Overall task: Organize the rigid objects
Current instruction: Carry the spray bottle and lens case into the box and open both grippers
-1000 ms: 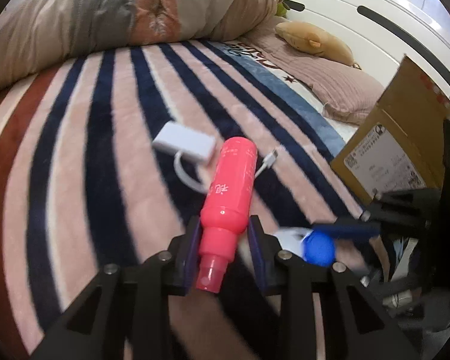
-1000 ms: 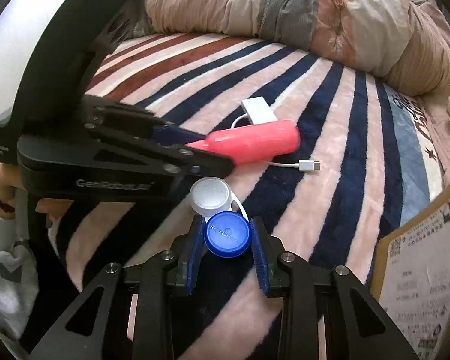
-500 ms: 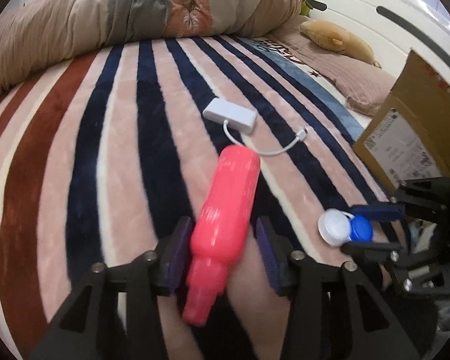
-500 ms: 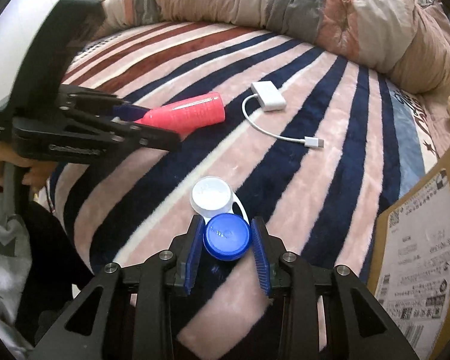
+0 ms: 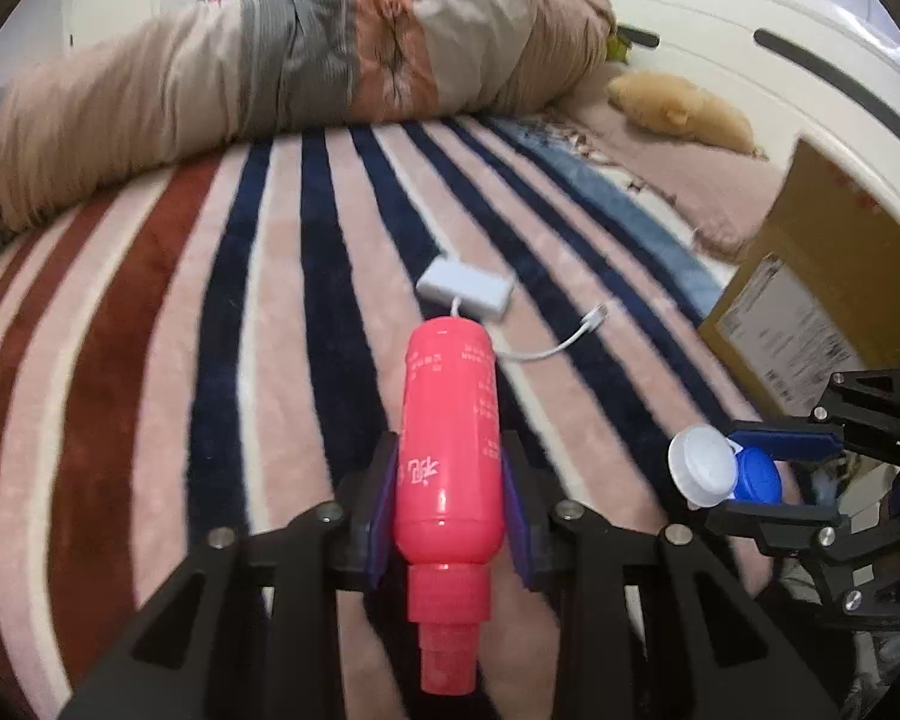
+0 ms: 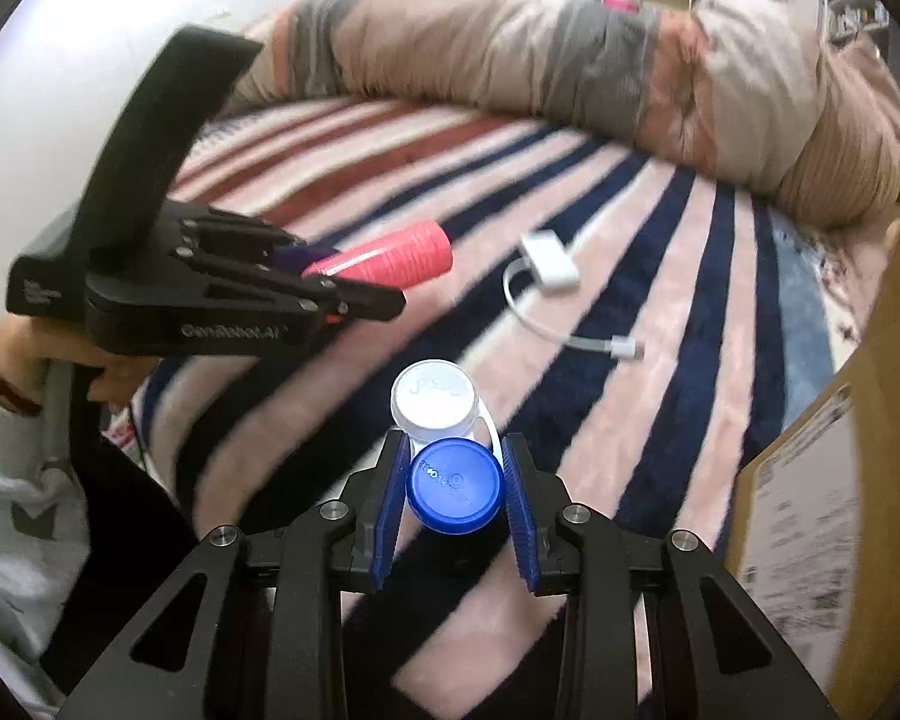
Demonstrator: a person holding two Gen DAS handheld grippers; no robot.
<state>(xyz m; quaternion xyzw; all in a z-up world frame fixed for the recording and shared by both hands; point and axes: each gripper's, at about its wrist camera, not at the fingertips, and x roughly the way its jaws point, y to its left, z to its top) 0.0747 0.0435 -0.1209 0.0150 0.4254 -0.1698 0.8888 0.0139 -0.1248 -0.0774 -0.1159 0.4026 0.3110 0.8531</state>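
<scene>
My left gripper (image 5: pixel 450 468) is shut on a pink bottle (image 5: pixel 450 438), held above the striped blanket (image 5: pixel 150 360) with its neck pointing back at the camera. My right gripper (image 6: pixel 455 468) is shut on a contact lens case with a blue cap (image 6: pixel 455 486) and a white cap (image 6: pixel 433 399), also lifted off the blanket. The lens case also shows in the left wrist view (image 5: pixel 723 474), low on the right, and the pink bottle shows in the right wrist view (image 6: pixel 390 258) in the left gripper (image 6: pixel 384 288). A white adapter with a cable (image 5: pixel 468 285) lies on the blanket beyond the bottle.
A cardboard box (image 5: pixel 810 300) stands at the right edge of the bed, also in the right wrist view (image 6: pixel 840 480). A rolled duvet (image 5: pixel 270 90) runs across the back. A tan plush toy (image 5: pixel 684 111) lies by the white headboard (image 5: pixel 780 60).
Both grippers have lifted their objects up and back from the blanket. The left gripper with the pink bottle has moved left, away from the adapter and the right gripper.
</scene>
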